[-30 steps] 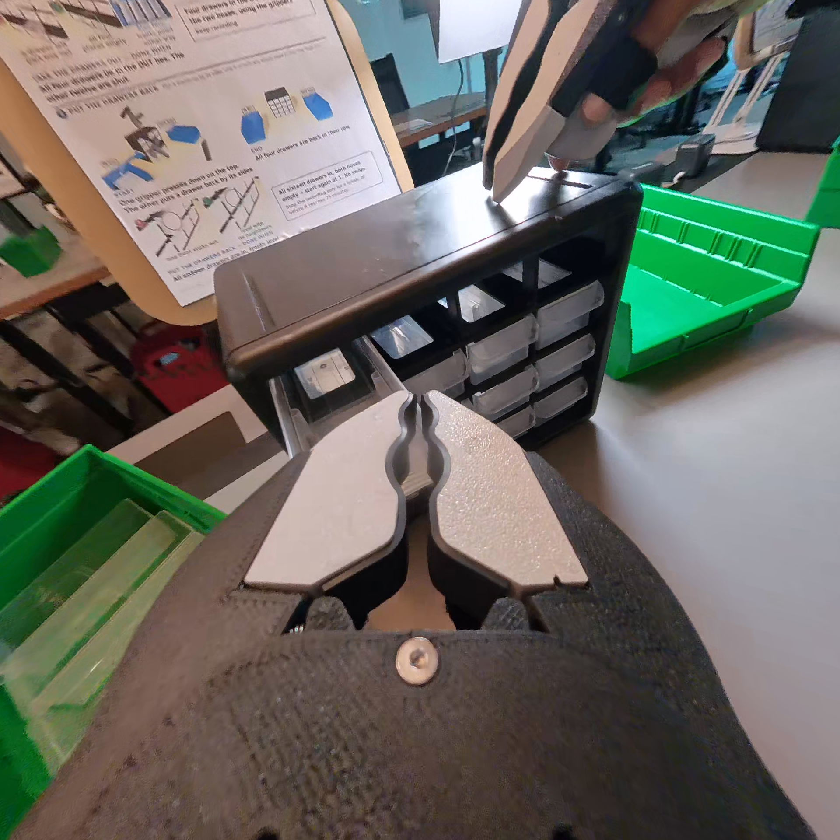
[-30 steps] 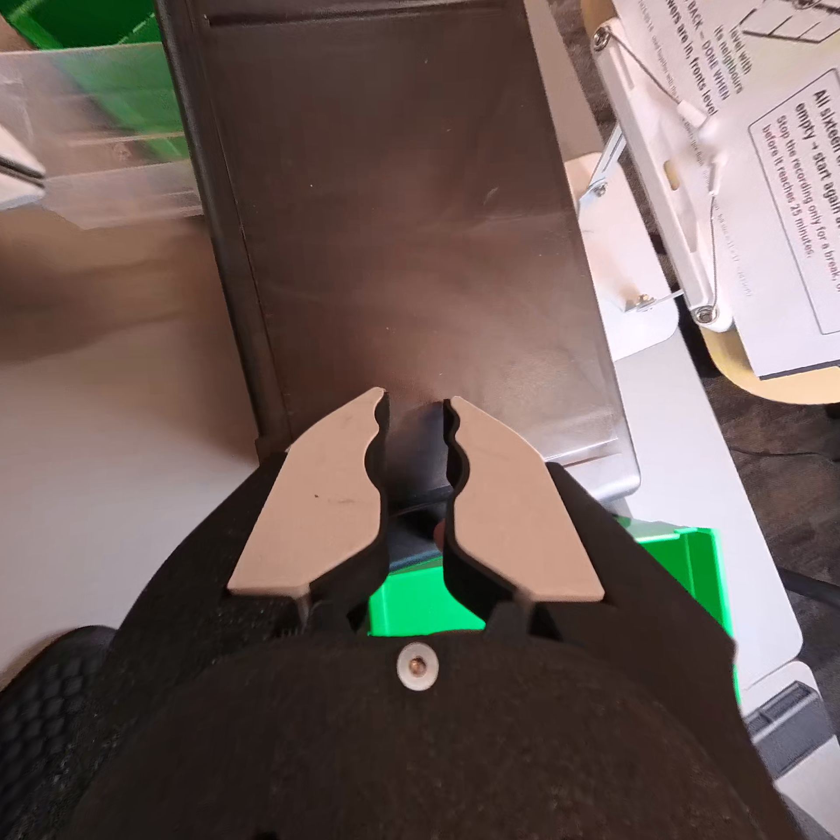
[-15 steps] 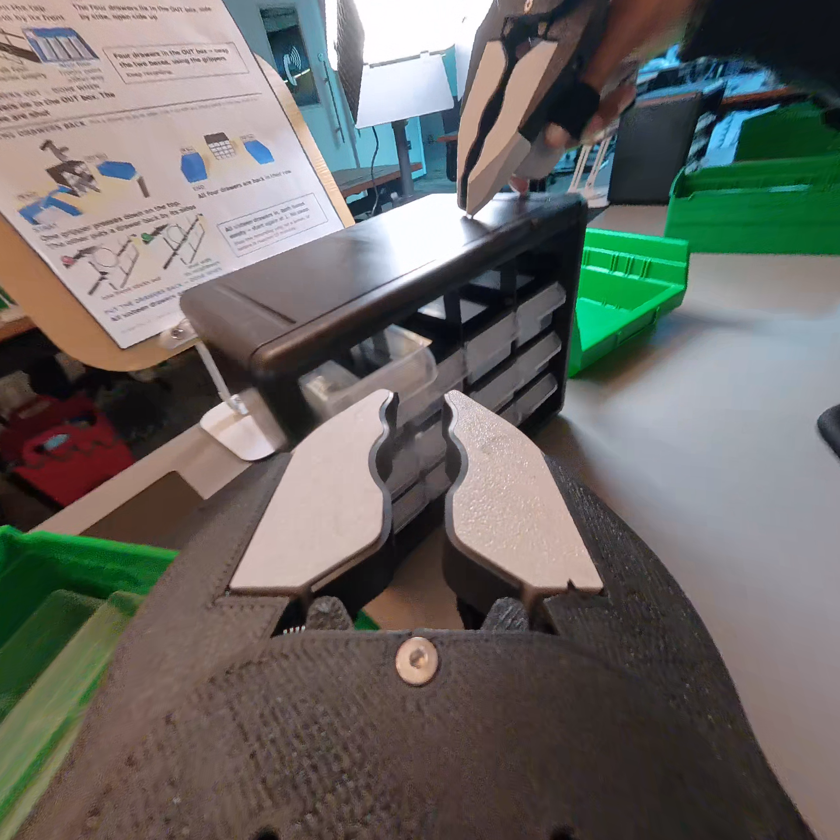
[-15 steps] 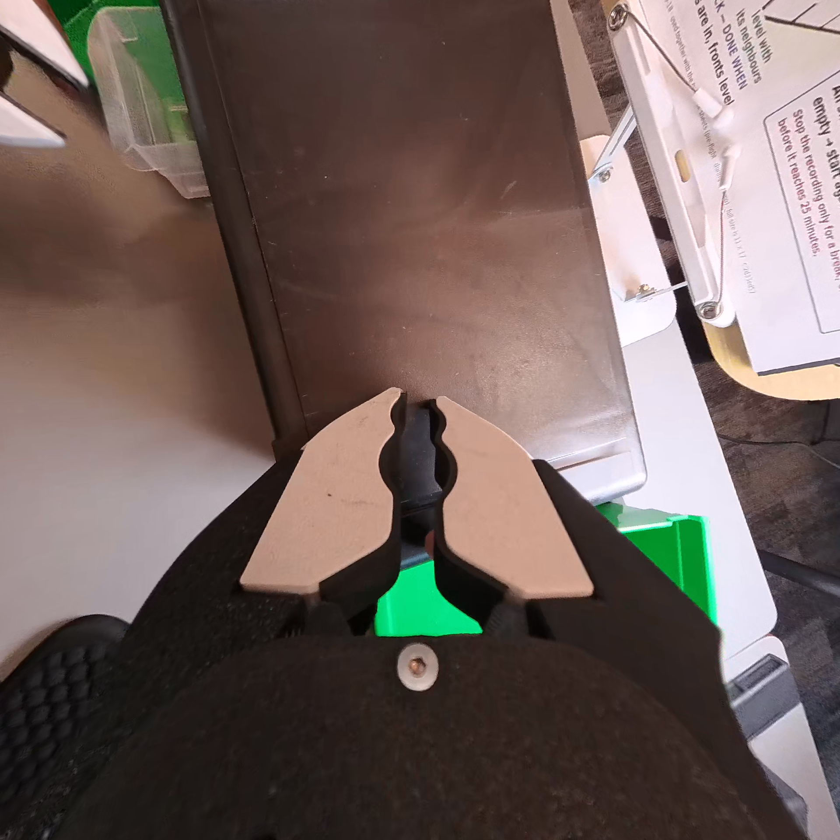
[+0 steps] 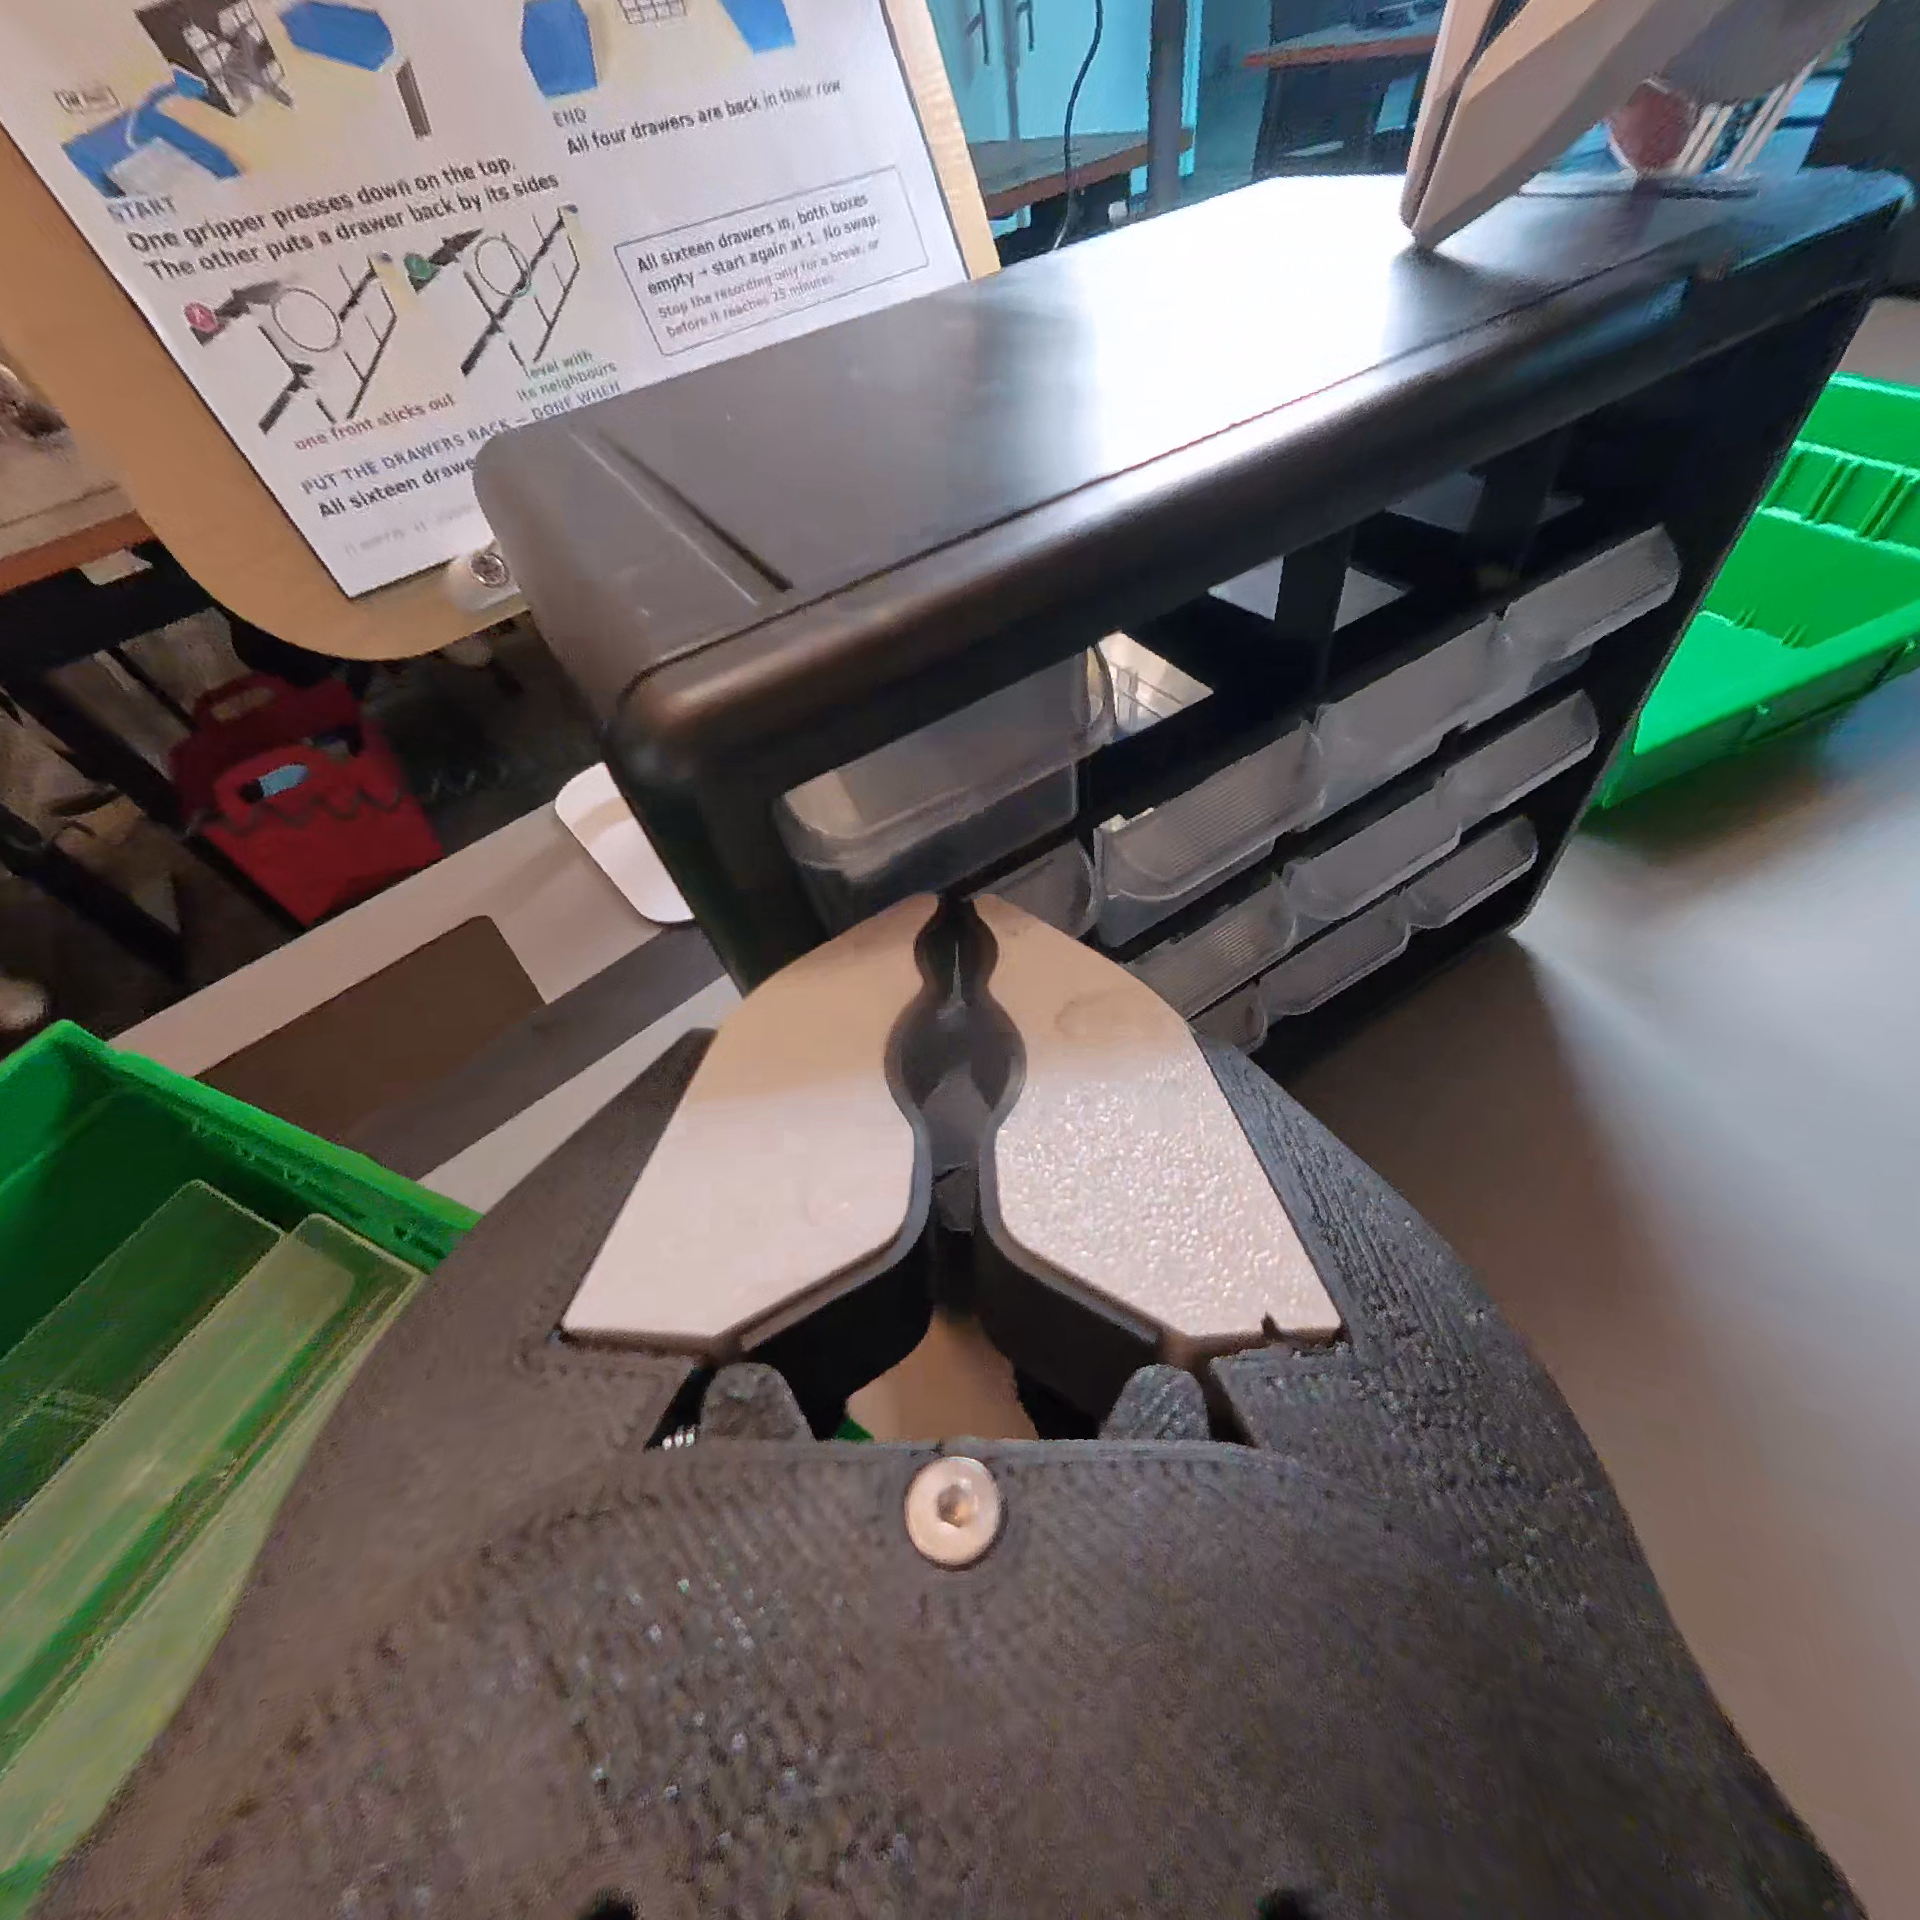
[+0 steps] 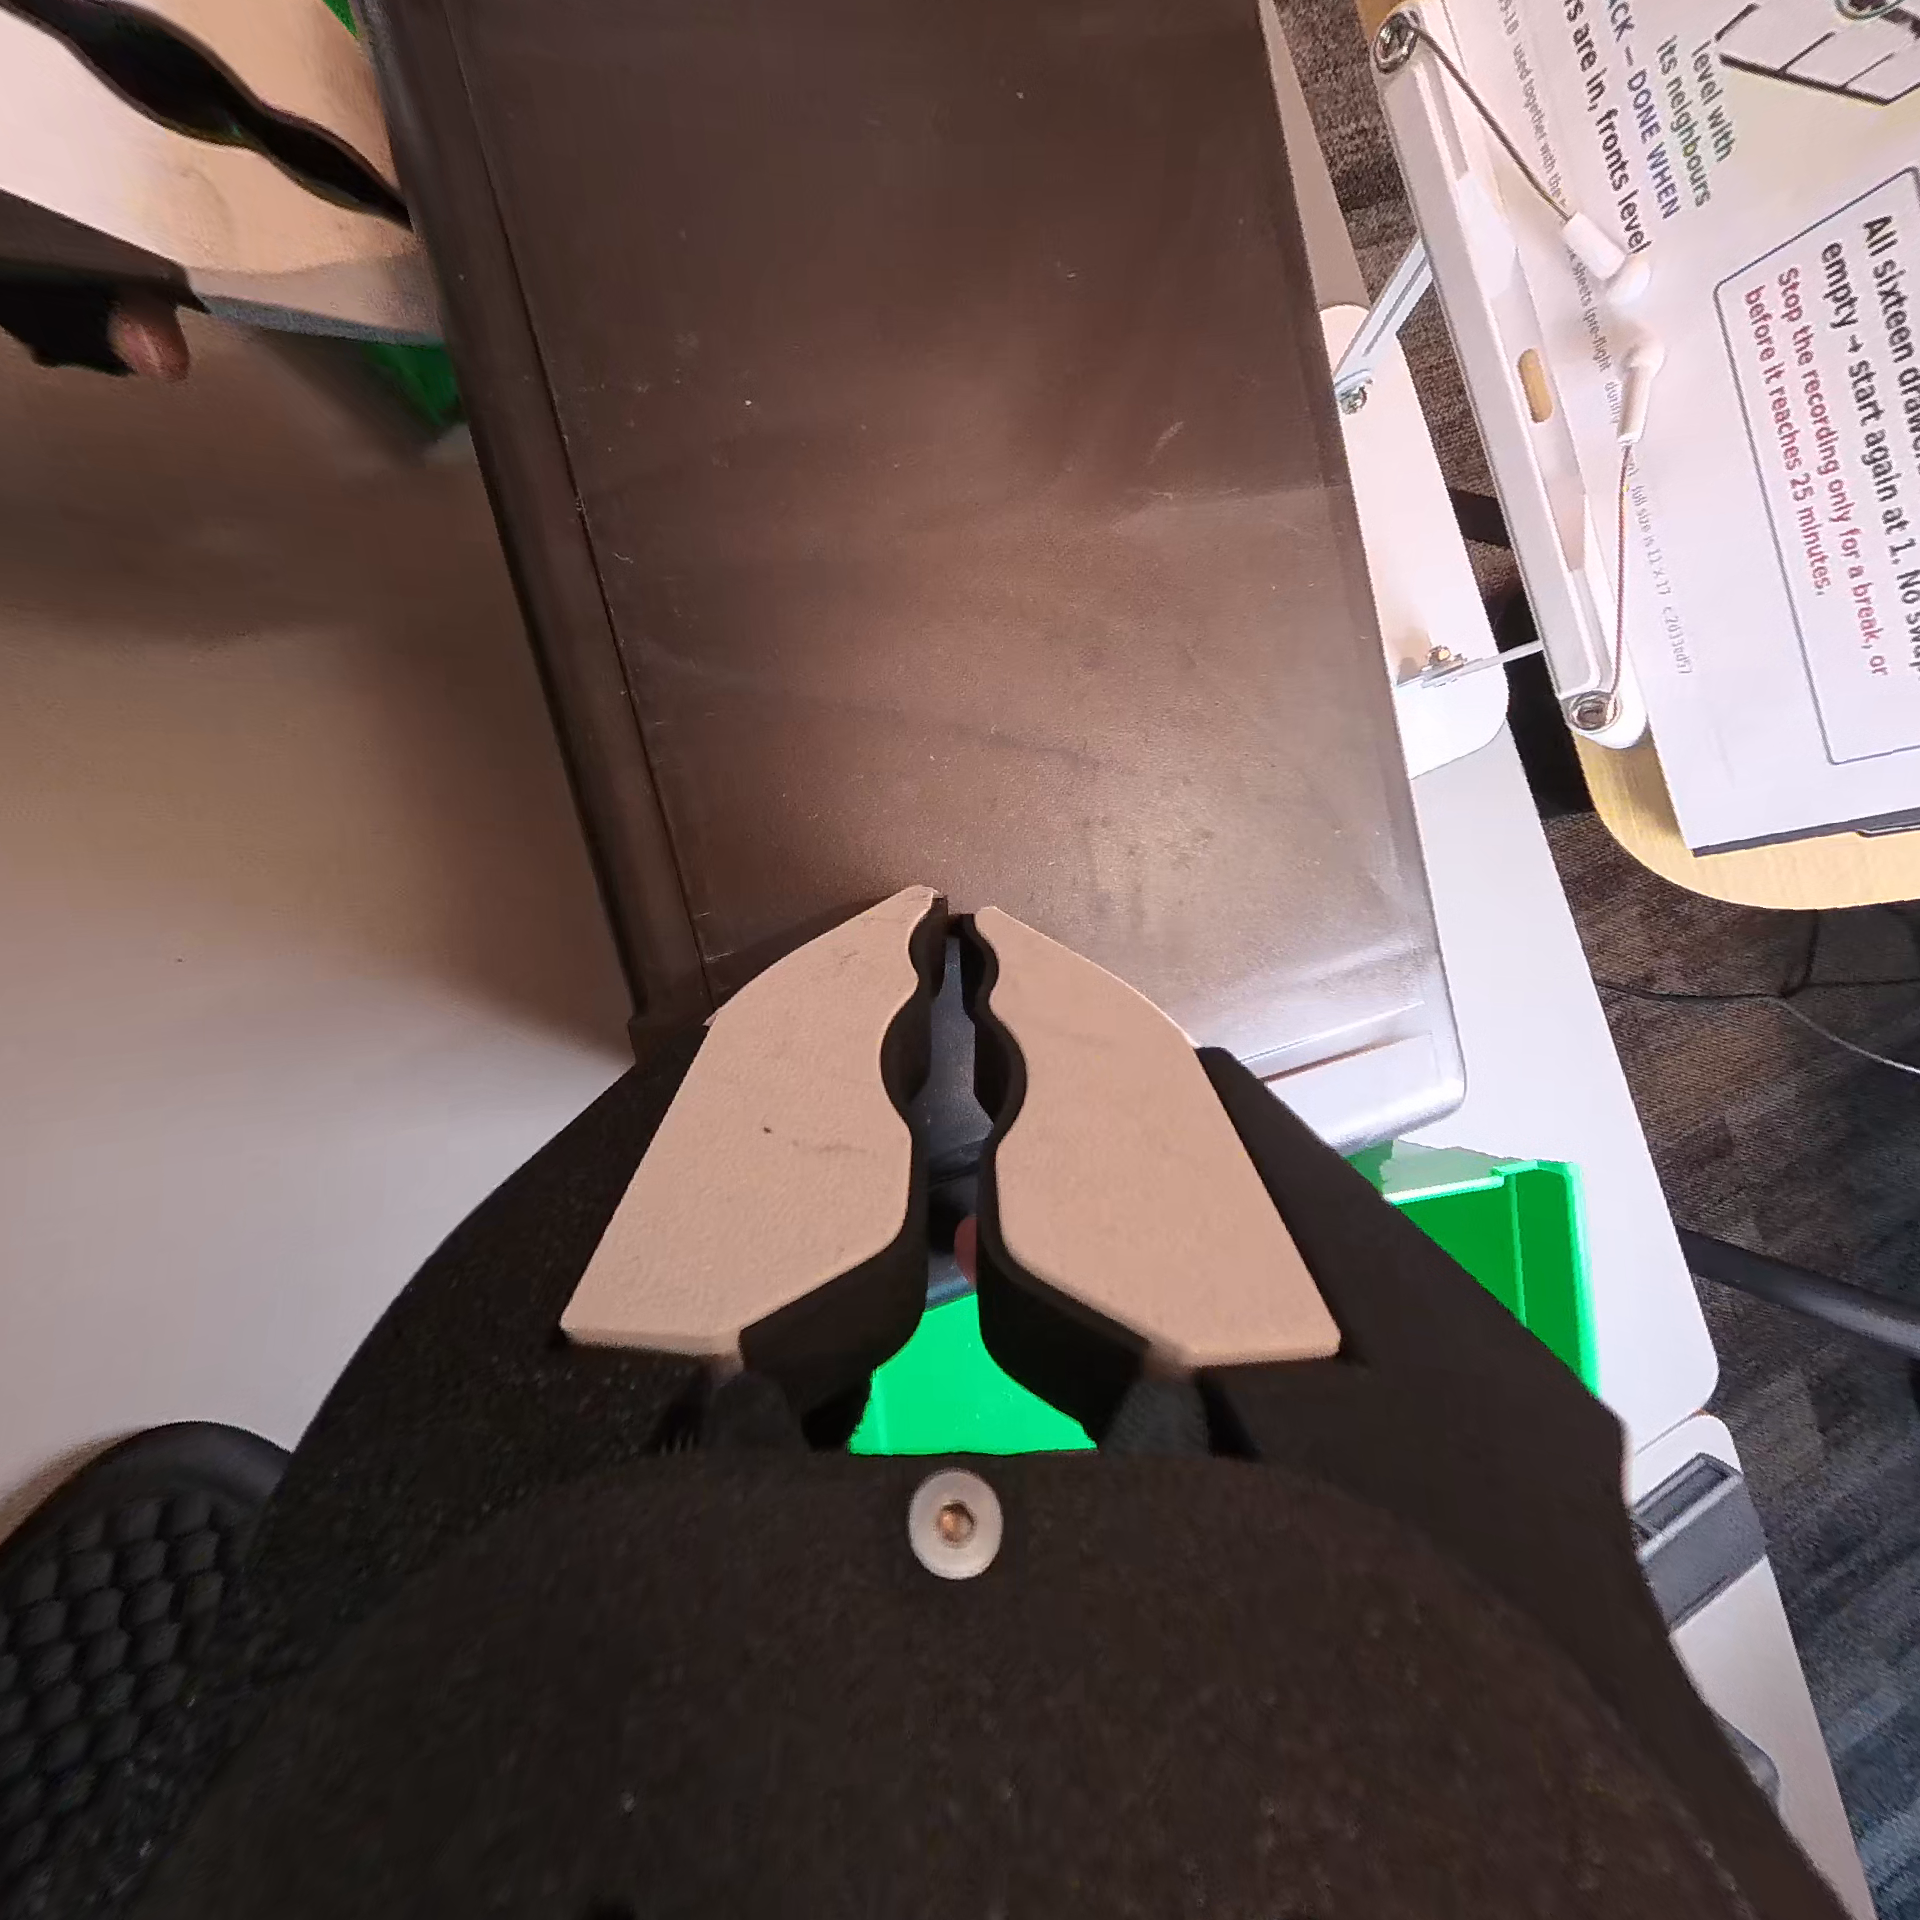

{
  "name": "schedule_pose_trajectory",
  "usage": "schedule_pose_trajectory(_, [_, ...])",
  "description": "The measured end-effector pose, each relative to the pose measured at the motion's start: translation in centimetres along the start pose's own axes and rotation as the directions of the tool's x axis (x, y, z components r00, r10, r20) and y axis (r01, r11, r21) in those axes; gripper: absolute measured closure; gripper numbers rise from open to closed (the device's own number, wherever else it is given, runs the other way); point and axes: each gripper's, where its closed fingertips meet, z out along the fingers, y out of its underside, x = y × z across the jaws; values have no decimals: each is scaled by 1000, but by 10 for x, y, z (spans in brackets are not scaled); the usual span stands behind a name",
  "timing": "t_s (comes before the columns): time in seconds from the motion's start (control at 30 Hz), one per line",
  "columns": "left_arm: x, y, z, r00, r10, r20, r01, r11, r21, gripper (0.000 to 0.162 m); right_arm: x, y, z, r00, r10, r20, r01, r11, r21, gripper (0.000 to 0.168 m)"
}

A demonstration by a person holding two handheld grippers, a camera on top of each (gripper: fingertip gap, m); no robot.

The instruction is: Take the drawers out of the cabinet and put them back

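The black cabinet (image 5: 1039, 416) stands on the table with clear drawers in its lower rows. The top-left drawer (image 5: 935, 790) sits in its slot and sticks out a little. The top row's right-hand slots look empty. My left gripper (image 5: 951, 912) is shut and empty, its tips at the lower front edge of that drawer. It also shows at the top left of the right wrist view (image 6: 395, 218). My right gripper (image 6: 951, 916) is shut, its tips resting on the cabinet top (image 6: 987, 520) near the right end. It also shows in the left wrist view (image 5: 1423, 223).
A green bin (image 5: 62, 1143) at the left holds several clear drawers (image 5: 177, 1403). Another green bin (image 5: 1818, 582) stands right of the cabinet and shows in the right wrist view (image 6: 1538, 1268). An instruction sheet on a stand (image 5: 468, 208) is behind the cabinet.
My left gripper let go of the clear drawer, which now sits in the top-left slot. It opened, then shut at the drawer's front. My right gripper closed fully on the cabinet top.
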Motion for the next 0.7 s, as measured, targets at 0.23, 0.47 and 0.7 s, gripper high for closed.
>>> schedule_pose_trajectory(0.23, [-10,2,-17,999,-13,-33,15,998,58,159,3,2,-4,997,-31,-66,33,999,27,158])
schedule_pose_trajectory(0.47, [1,-14,-21,994,10,-106,-3,997,72,155,-12,12,-21,985,-22,-173,57,978,202,138])
schedule_pose_trajectory(0.7, [2,-13,1,996,-86,-20,87,995,42,162,-15,21,-21,991,128,-50,-107,949,296,145])
